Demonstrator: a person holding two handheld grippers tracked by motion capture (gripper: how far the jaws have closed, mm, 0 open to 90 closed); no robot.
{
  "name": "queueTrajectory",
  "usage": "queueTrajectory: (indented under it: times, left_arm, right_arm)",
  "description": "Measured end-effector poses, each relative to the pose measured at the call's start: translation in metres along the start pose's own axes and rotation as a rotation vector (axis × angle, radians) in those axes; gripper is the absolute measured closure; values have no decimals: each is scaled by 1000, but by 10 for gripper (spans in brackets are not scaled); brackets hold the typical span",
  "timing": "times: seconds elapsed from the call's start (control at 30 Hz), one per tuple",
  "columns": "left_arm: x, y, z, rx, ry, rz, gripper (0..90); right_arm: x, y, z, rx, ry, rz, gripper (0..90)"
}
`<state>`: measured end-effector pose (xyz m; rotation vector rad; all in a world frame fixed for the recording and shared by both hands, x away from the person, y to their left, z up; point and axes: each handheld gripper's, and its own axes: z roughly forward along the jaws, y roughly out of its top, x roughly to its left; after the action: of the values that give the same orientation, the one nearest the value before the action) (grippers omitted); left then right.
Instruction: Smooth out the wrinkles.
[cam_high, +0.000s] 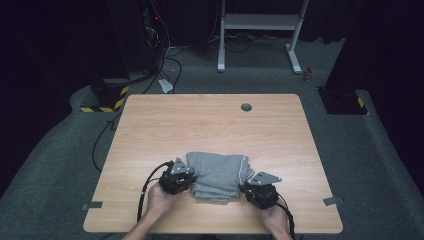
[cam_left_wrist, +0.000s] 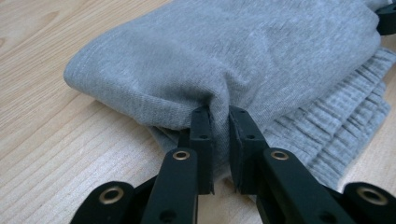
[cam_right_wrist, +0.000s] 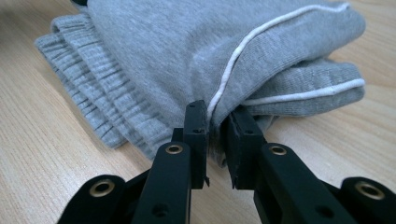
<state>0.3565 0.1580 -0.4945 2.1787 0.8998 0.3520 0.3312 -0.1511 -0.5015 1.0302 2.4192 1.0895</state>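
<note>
High view: the folded grey garment (cam_high: 220, 176) lies on the table (cam_high: 210, 125) near the person's edge, long axis running hand to hand; left gripper (cam_high: 186, 181) and right gripper (cam_high: 250, 190) each pinch an end, equally near.

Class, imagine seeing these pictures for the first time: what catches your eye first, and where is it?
A folded grey garment lies near the front edge of the wooden table. The left gripper pinches its left edge and the right gripper its right edge, beside a white piping line. Dark floor and equipment lie beyond the table.
</note>
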Motion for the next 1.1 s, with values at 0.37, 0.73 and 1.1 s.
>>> queueTrajectory:
  times: [0.37,0.73,1.1]
  left_arm:
    - [-4,2,12,-17,28,-14,811]
    - [-3,13,26,-37,21,-68,807]
    - [3,19,36,-66,8,-154,782]
  right_arm:
    - [-6,0,6,18,-43,9,791]
    - [-31,8,14,33,-109,52,784]
    - [-51,16,25,70,-159,78,768]
